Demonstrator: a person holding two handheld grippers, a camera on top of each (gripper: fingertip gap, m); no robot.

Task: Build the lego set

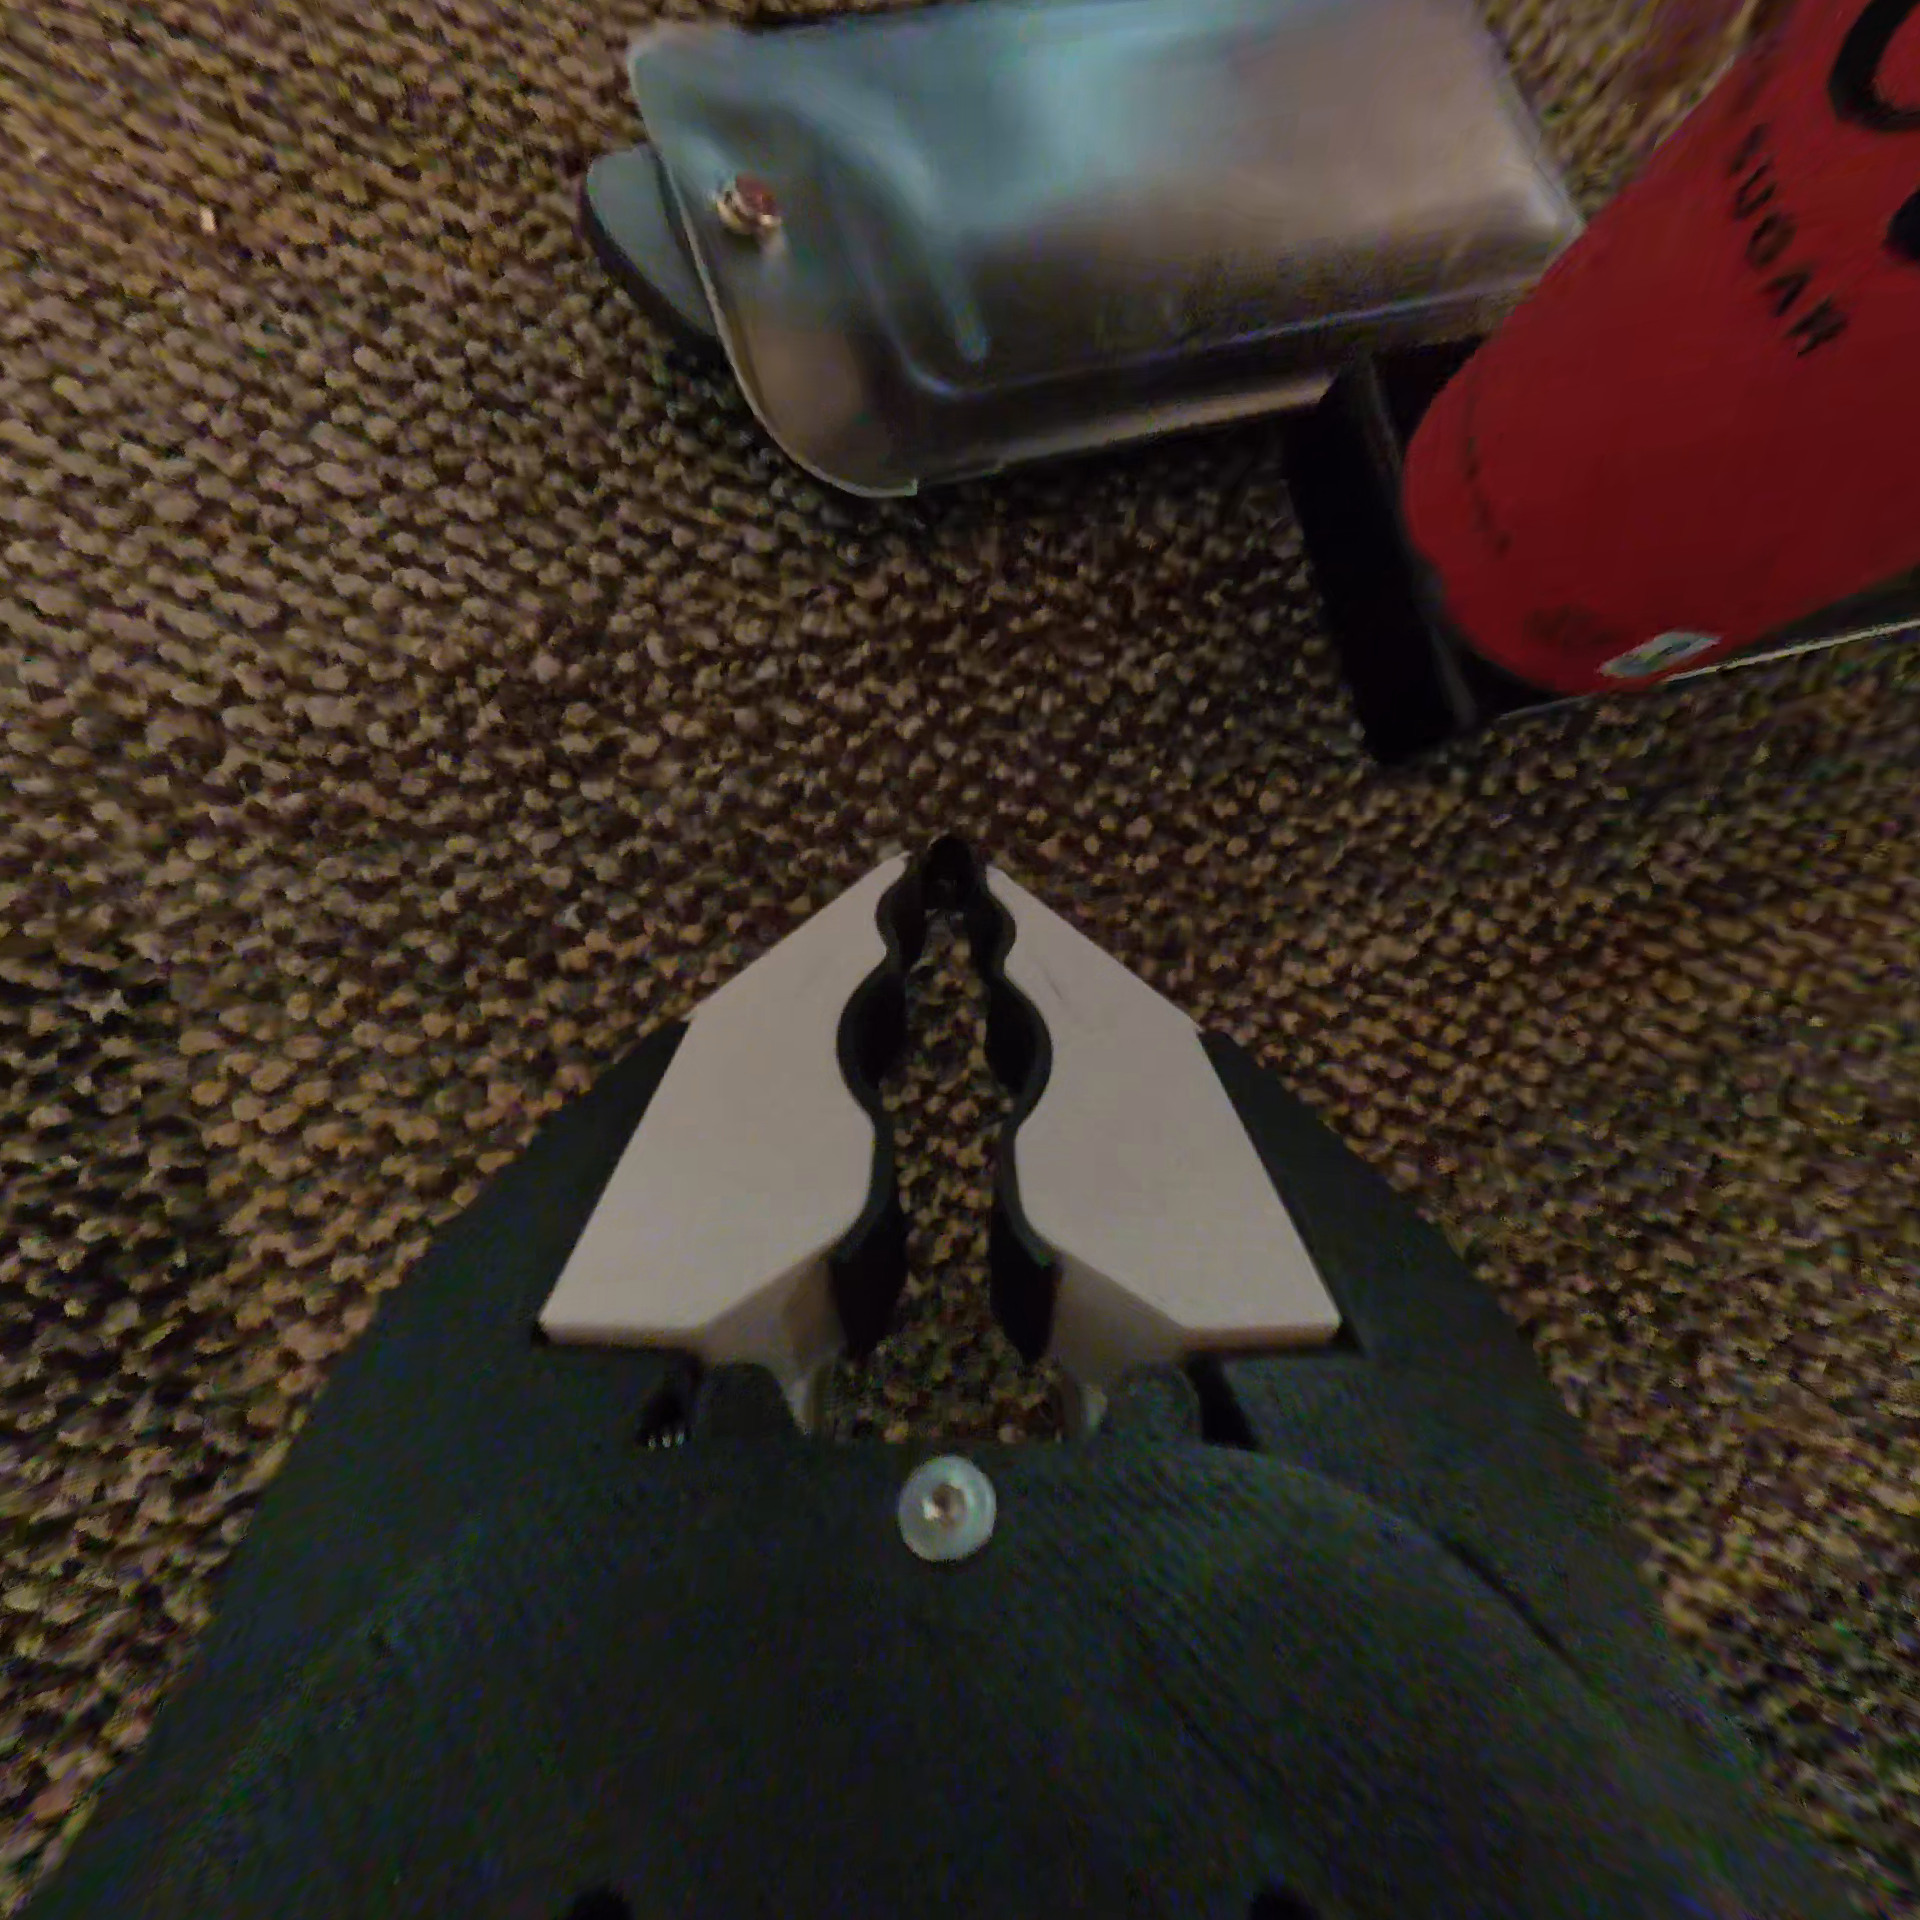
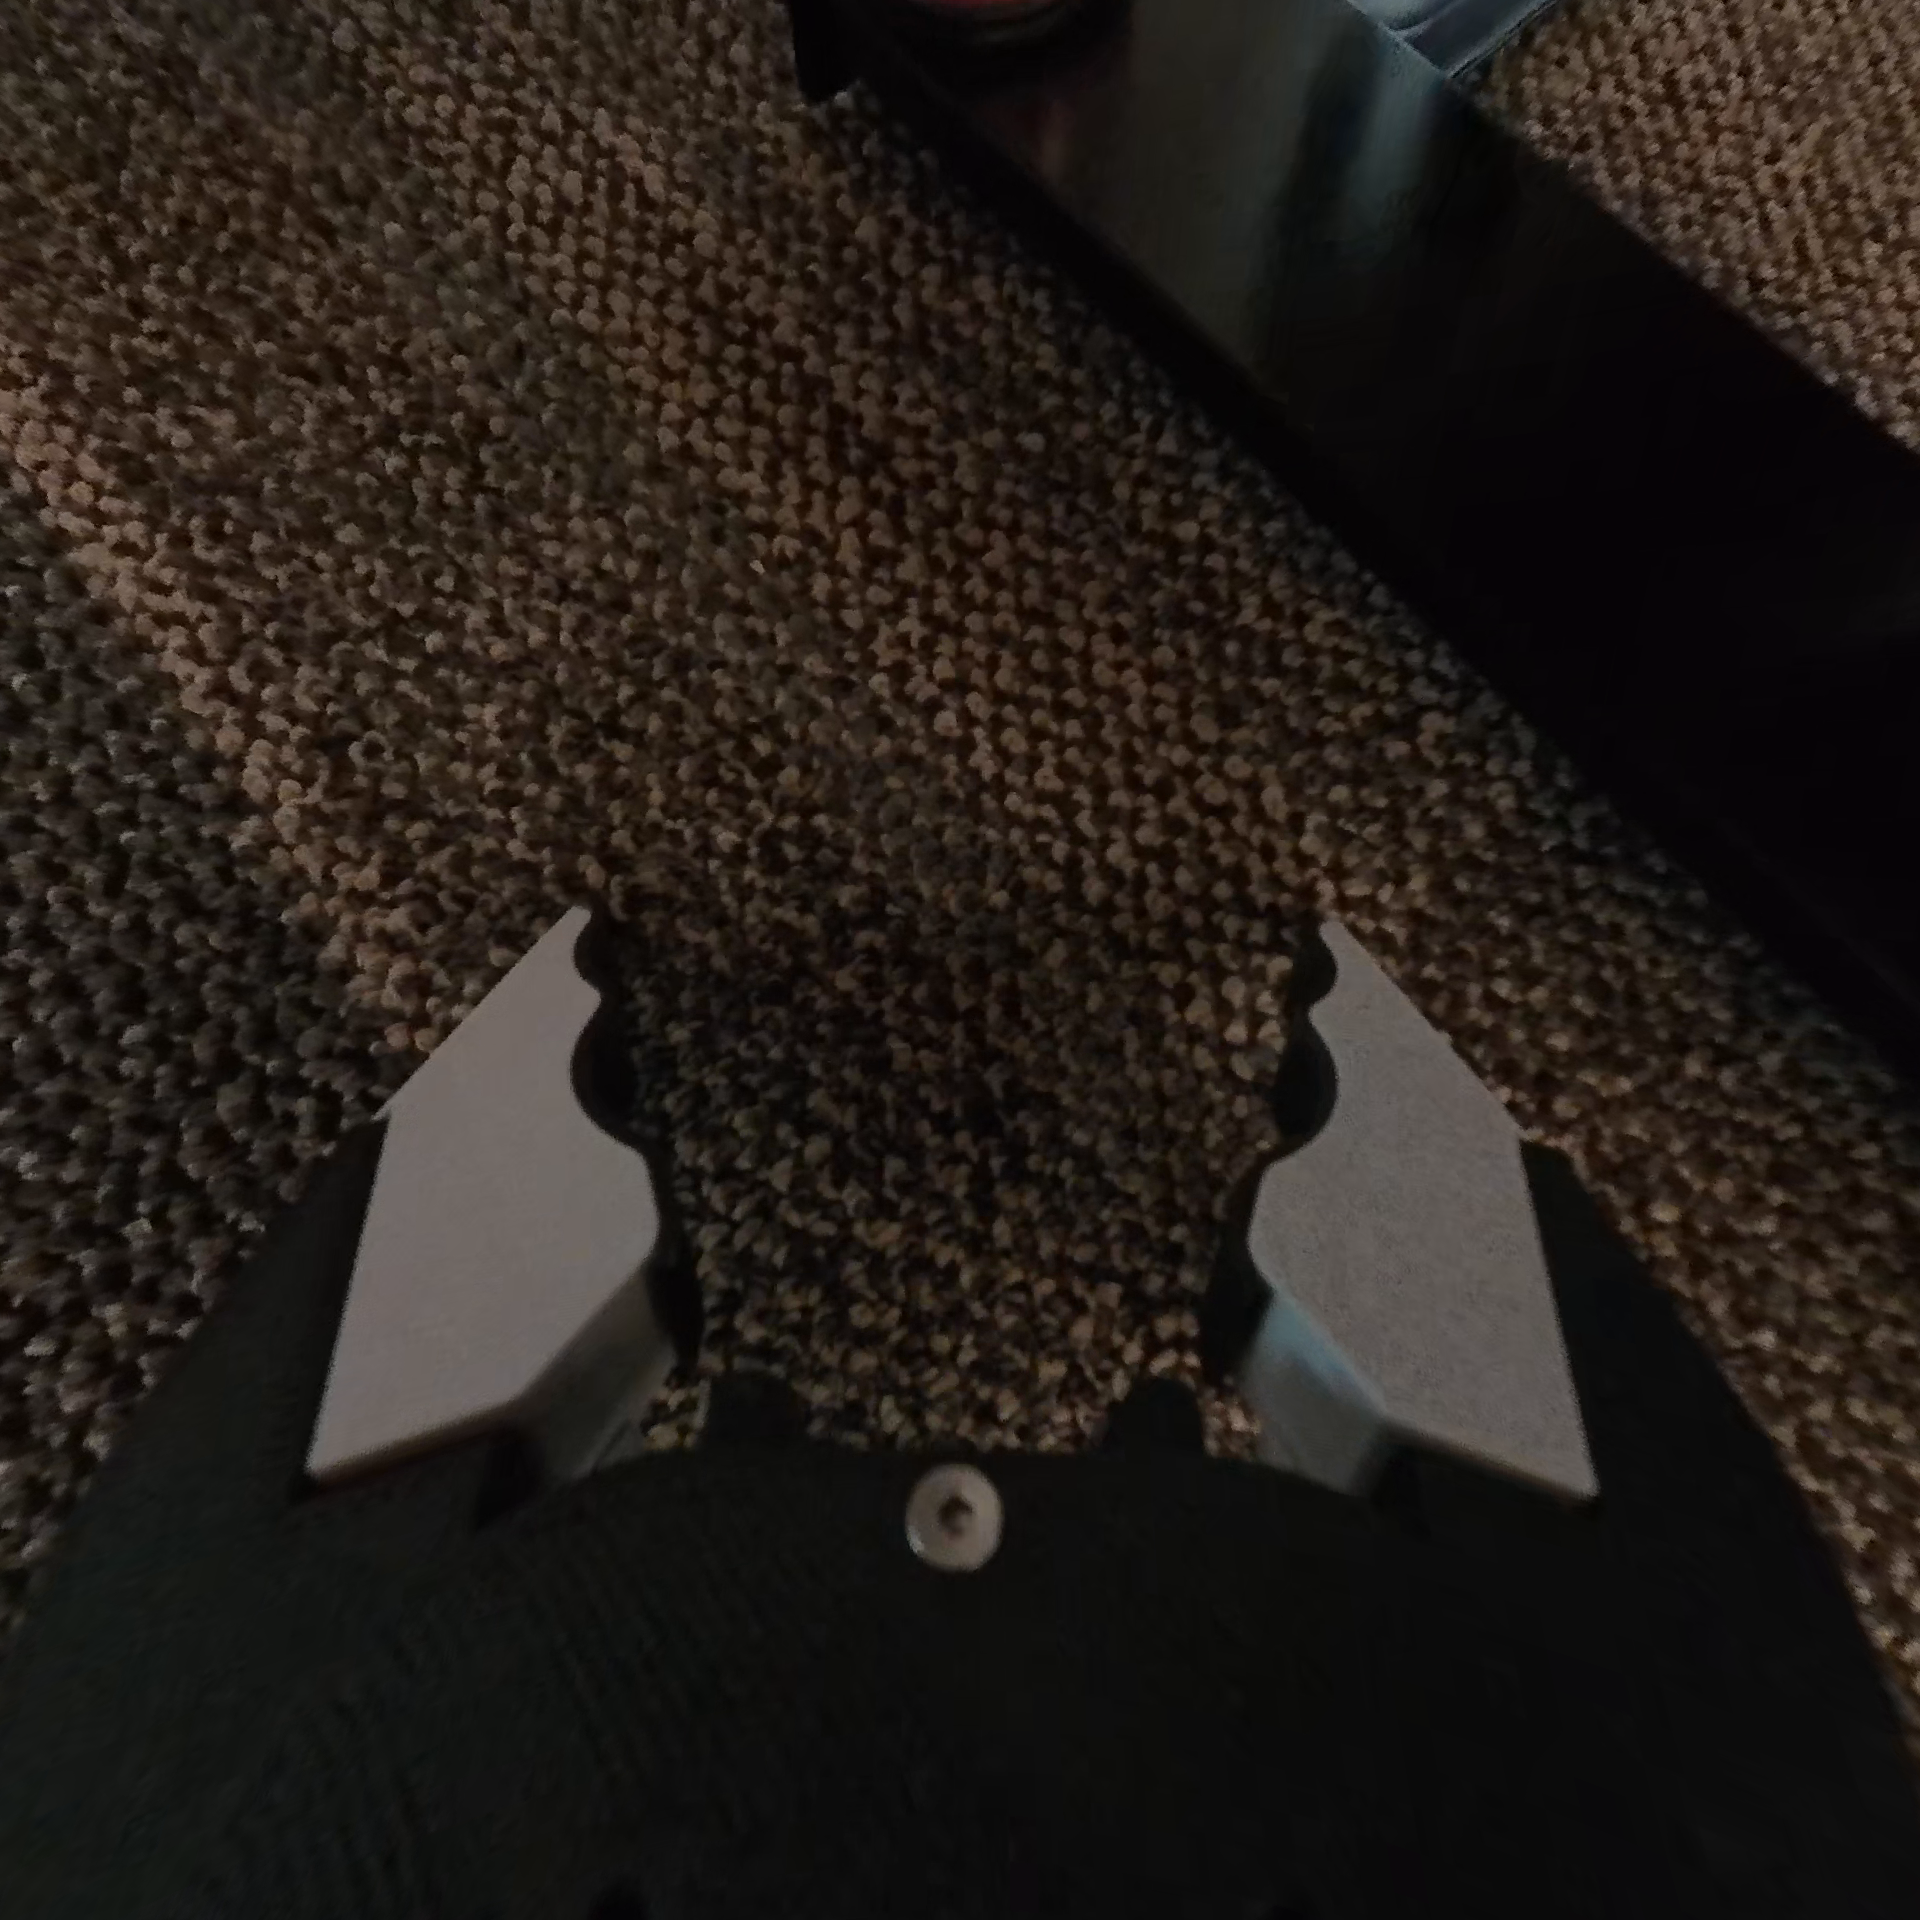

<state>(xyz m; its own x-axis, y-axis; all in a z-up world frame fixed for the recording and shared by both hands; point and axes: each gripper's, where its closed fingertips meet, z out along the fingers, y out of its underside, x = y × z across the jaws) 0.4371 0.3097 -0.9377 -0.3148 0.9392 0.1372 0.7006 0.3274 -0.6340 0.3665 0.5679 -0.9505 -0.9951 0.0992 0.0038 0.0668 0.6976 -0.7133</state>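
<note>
No lego pieces show in either view. My left gripper [image 1: 948, 883] points down at brown speckled carpet [image 1: 416, 623]; its white fingers with black wavy pads meet at the tips and hold nothing. My right gripper [image 2: 951, 945] also hangs over carpet [image 2: 727, 571], its two white fingers spread wide apart and empty. Both views are dim.
A shiny metal furniture foot [image 1: 1091, 229] with a screw rests on the carpet ahead of the left gripper. A red object with black markings [image 1: 1683, 395] and a black post [image 1: 1371, 561] stand at the right. A dark bar and metal leg [image 2: 1351, 239] cross the right view's upper right. About 30 cm separates my left fingertips from my right. My left gripper's tips are some 15 cm from the shiny metal furniture foot [image 1: 1091, 229].
</note>
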